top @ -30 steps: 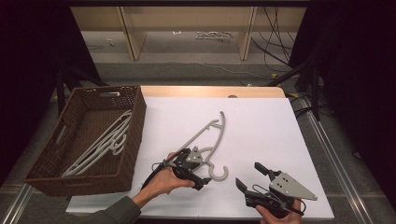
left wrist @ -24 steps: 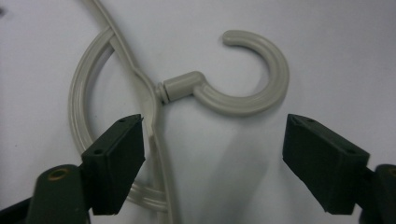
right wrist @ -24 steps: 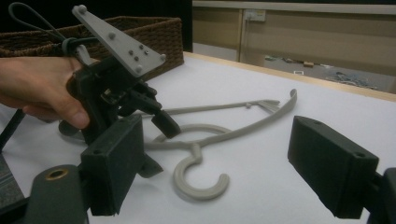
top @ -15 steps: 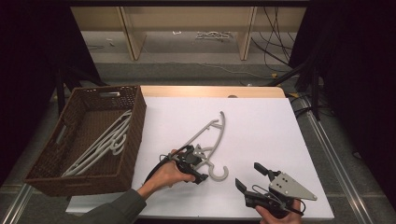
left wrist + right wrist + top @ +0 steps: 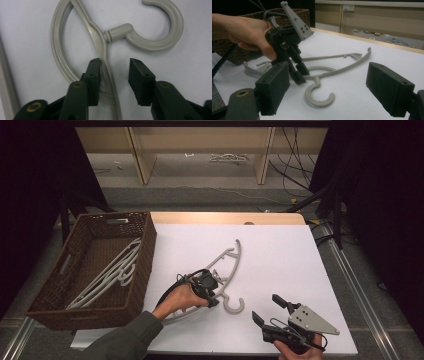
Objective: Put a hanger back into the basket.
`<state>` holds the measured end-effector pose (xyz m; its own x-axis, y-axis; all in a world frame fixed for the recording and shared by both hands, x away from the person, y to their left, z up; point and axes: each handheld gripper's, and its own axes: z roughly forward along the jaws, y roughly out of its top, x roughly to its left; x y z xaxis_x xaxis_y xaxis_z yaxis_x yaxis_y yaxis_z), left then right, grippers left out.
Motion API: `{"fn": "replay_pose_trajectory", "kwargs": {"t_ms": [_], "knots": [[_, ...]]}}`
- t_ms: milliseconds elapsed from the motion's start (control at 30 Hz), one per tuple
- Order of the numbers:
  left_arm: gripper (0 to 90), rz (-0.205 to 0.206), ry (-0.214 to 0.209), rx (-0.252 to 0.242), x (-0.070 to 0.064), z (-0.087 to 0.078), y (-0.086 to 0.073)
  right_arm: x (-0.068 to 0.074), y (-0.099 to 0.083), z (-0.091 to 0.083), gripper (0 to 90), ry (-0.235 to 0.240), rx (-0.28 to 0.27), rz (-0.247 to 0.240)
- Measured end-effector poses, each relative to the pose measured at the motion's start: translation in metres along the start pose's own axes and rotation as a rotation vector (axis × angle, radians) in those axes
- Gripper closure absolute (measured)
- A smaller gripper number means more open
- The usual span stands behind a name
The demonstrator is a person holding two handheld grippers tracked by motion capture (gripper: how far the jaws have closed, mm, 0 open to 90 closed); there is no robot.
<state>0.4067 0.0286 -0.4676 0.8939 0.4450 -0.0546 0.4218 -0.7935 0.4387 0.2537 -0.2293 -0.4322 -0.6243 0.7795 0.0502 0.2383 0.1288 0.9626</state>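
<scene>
A grey plastic hanger (image 5: 227, 262) lies flat on the white table (image 5: 280, 255), its hook (image 5: 234, 305) toward the near edge. A hand holds my left gripper (image 5: 209, 289) low over the hanger's neck. In the left gripper view the left gripper (image 5: 115, 63) is open, its jaws astride the hanger's (image 5: 100, 47) thin centre strip just below the hook (image 5: 160, 32); one jaw touches the strip. My right gripper (image 5: 266, 307) rests near the front right, open with nothing between its jaws. The right gripper (image 5: 328, 75) faces the hanger (image 5: 337, 70) and the left gripper (image 5: 300, 72).
A brown wicker basket (image 5: 142, 255) at the left of the table holds several more grey hangers (image 5: 107, 277). The basket (image 5: 229, 53) stands behind the hand in the right gripper view. Wooden shelving and cables lie beyond the table's far edge.
The left hand and gripper have slid a little forward, onto the hanger's neck beside the hook. The right gripper has stayed put.
</scene>
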Motion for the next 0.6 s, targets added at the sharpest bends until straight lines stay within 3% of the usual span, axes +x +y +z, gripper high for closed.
{"fn": "replay_pose_trajectory", "kwargs": {"t_ms": [267,400,467,567,600], "knots": [[70.9,0.024,-0.011,0.029,0.0071,0.0010,0.0051,0.0008,-0.0004,0.0019,20.0,-0.002,-0.012,0.004],[70.7,-0.006,-0.022,0.043,0.0050,0.0013,0.0063,0.0008,-0.0003,0.0021,20.0,0.000,-0.011,0.006],[71.6,0.048,-0.007,0.046,0.0059,0.0004,0.0067,0.0007,-0.0004,0.0021,20.0,0.000,-0.012,0.006],[73.9,0.060,-0.010,0.041,0.0076,0.0005,0.0065,0.0004,-0.0005,0.0021,20.0,-0.002,-0.015,0.006],[74.5,0.045,-0.014,0.031,0.0082,0.0012,0.0063,0.0004,-0.0004,0.0020,20.0,-0.002,-0.014,0.005]]}}
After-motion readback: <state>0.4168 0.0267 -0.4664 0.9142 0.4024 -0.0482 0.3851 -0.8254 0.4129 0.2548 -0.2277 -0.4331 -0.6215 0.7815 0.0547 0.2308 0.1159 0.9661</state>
